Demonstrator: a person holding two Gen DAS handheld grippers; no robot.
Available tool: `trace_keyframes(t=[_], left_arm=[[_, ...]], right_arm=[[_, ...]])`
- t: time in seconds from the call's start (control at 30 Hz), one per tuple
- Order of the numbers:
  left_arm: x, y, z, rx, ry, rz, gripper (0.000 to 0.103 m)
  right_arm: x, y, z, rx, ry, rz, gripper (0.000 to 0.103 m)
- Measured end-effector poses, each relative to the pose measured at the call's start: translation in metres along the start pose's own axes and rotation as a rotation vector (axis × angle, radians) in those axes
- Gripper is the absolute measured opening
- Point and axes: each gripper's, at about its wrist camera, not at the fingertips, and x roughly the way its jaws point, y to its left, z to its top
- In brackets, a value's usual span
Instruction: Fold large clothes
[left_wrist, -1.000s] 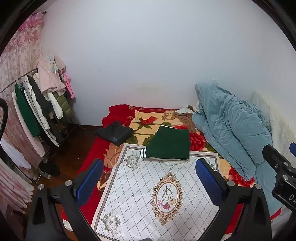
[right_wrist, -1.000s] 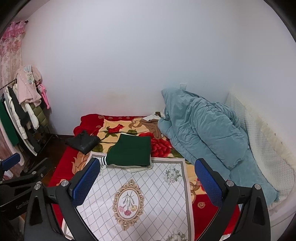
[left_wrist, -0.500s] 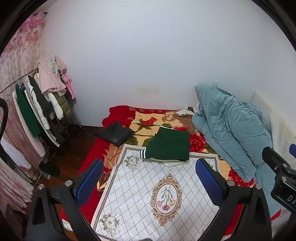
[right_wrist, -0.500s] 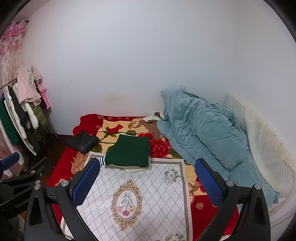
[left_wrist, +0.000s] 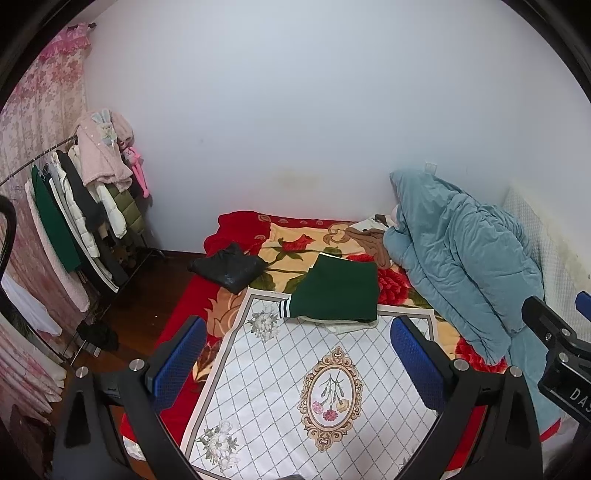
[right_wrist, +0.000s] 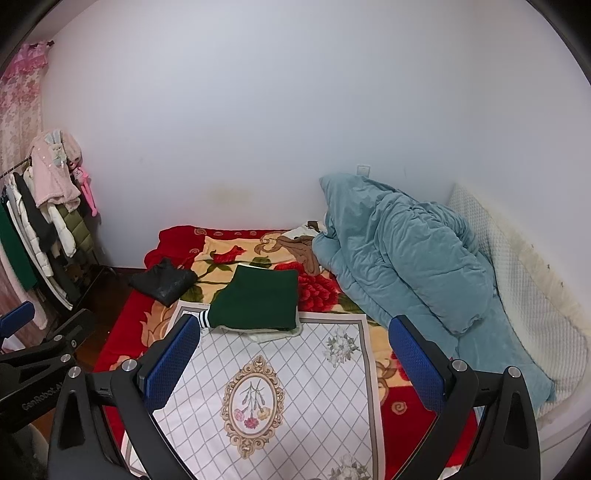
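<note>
A folded dark green garment (left_wrist: 338, 290) with a striped cuff lies on a pale folded piece at the far edge of a white quilted mat (left_wrist: 295, 398) on the bed. It also shows in the right wrist view (right_wrist: 256, 302), on the same mat (right_wrist: 295, 387). My left gripper (left_wrist: 295, 362) is open and empty, held above the mat's near part. My right gripper (right_wrist: 293, 354) is open and empty beside it. Both are well short of the green garment.
A black garment (left_wrist: 227, 267) lies at the bed's far left corner. A brown garment (left_wrist: 371, 240) and a heaped teal duvet (left_wrist: 461, 258) lie at the right. A loaded clothes rack (left_wrist: 77, 206) stands on the left by the dark floor. A white wall is behind.
Both grippers have shifted very slightly; the bed scene sits a touch differently in each view. Nothing was taken hold of or let go.
</note>
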Motion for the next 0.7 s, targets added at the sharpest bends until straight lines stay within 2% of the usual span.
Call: trace_keyframes(t=[0.7], left_arm=[[0.001, 0.001, -0.002, -0.010, 0.005, 0.009, 0.102]], right_arm=[[0.010, 0.006, 0.004, -0.017, 0.012, 0.007, 0.103]])
